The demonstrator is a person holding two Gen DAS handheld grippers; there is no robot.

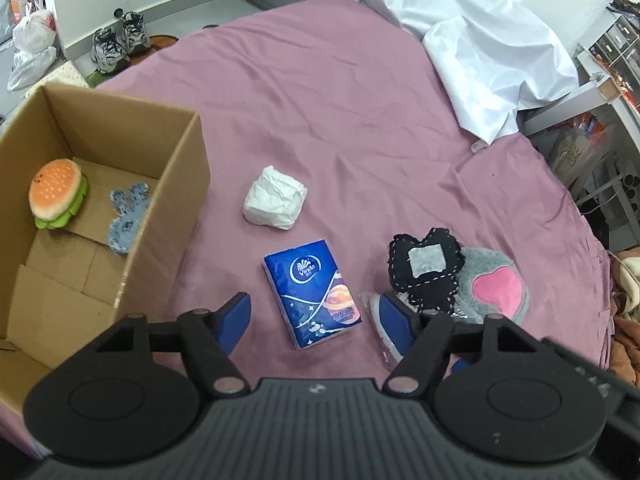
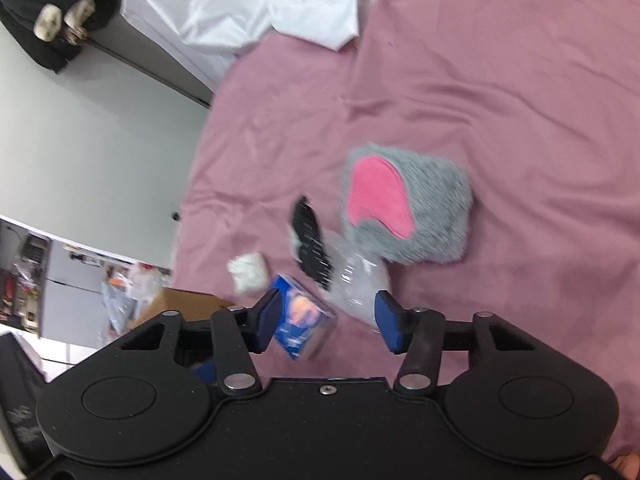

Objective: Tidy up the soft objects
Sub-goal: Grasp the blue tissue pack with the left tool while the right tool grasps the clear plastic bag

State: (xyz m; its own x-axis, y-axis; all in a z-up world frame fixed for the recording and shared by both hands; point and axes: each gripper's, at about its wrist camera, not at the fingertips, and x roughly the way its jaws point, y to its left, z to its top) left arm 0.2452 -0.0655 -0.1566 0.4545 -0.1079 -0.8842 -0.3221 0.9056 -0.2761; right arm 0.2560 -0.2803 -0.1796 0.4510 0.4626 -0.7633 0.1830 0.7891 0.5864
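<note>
A blue tissue pack (image 1: 313, 293) lies on the pink bedsheet (image 1: 340, 100), between the fingers of my open, empty left gripper (image 1: 316, 316). A crumpled white tissue wad (image 1: 275, 197) lies beyond it. To the right, a black stitched felt toy (image 1: 426, 270) rests on a grey plush with a pink heart (image 1: 496, 286). The cardboard box (image 1: 176, 200) at left holds a burger plush (image 1: 56, 194) and a blue knitted piece (image 1: 129, 216). My right gripper (image 2: 328, 320) is open and empty above the sheet, near the tissue pack (image 2: 302, 320), the black toy (image 2: 312, 248) and the grey plush (image 2: 408, 204).
A white sheet (image 1: 472, 32) is bunched at the far side of the bed. Clear plastic wrap (image 2: 356, 280) lies beside the grey plush. Shoes (image 1: 118, 40) and plastic bags (image 1: 32, 44) sit on the floor beyond the box. Shelving (image 1: 612, 44) stands at right.
</note>
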